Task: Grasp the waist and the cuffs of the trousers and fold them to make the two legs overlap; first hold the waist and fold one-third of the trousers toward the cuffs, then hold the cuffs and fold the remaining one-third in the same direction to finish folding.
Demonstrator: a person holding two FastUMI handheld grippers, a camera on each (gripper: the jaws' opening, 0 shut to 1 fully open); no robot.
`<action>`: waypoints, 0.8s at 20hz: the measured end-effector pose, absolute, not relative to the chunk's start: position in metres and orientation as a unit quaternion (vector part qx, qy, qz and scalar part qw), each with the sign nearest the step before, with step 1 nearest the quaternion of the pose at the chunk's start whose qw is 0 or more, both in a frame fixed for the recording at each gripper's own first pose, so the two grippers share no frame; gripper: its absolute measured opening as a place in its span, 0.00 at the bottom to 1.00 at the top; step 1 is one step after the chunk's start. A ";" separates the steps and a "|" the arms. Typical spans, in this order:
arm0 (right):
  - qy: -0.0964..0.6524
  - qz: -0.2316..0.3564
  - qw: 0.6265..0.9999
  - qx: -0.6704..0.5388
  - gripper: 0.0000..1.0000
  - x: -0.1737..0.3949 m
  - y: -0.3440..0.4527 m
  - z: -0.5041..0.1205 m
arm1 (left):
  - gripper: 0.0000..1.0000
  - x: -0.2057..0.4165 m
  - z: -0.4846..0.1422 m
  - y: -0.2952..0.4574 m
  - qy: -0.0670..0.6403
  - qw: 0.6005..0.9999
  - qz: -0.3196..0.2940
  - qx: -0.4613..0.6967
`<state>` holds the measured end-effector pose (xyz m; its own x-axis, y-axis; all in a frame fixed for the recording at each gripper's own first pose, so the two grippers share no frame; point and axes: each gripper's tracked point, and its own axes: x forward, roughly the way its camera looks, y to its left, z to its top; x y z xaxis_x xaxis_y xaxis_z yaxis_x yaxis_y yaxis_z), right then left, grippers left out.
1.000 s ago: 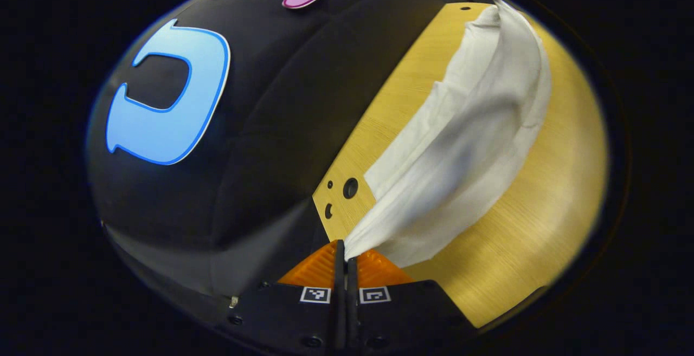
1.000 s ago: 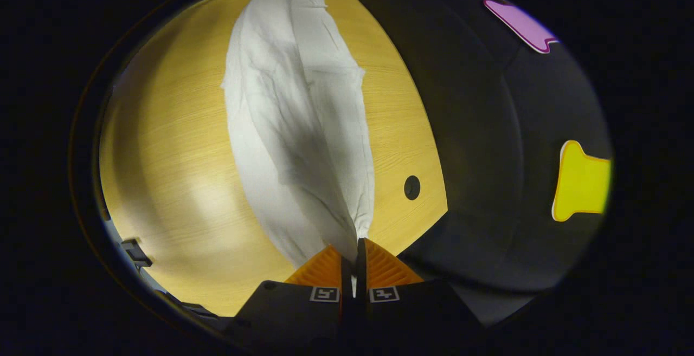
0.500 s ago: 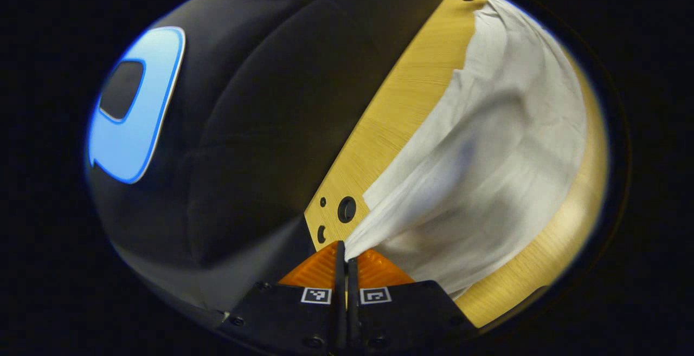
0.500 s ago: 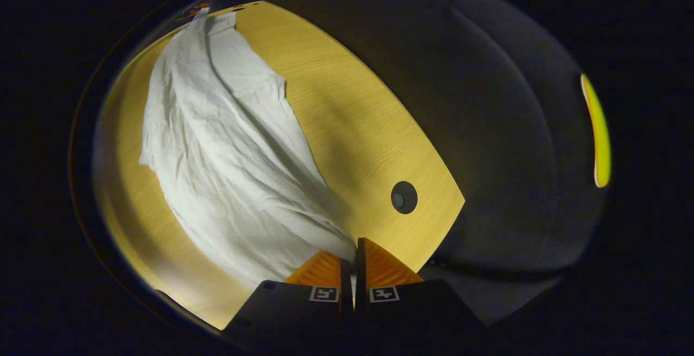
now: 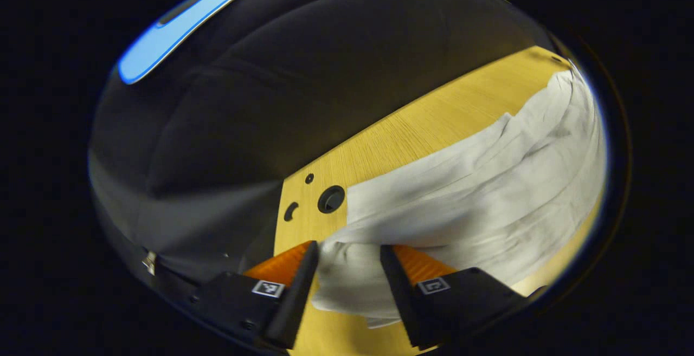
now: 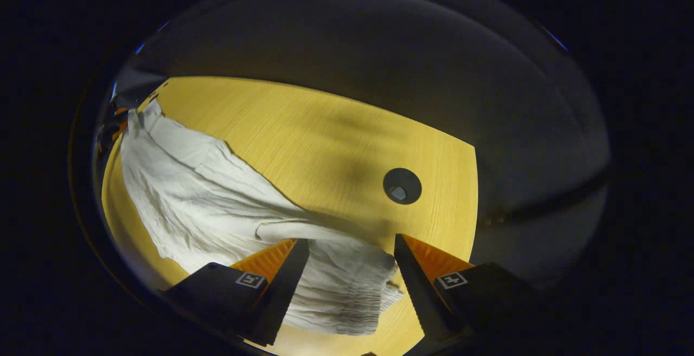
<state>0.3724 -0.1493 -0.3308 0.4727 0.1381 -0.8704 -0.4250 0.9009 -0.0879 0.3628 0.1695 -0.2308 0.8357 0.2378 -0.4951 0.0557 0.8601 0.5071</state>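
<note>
The white trousers (image 5: 477,182) lie flat along the desk (image 5: 412,128), their long axis running away from both grippers toward the far end of each view. The left gripper (image 5: 347,269) has its jaws spread apart, with one end of the cloth lying between them untouched. The right gripper (image 6: 349,269) is likewise wide apart over the gathered, elastic-looking end of the trousers (image 6: 217,204), which I take to be the waist, next to the round hole (image 6: 402,186) in the desk (image 6: 303,128). Each gripper therefore sits at an opposite end of the garment. Judging by the doubled layers, the legs look overlapped, so the coming fold would carry the waist end lengthwise toward the cuffs, with the right gripper the nearer one.
</note>
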 end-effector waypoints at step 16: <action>0.343 -0.078 0.918 0.182 0.99 0.302 -0.218 -0.306 | 0.96 0.236 -0.126 0.150 0.175 0.977 0.119 -0.009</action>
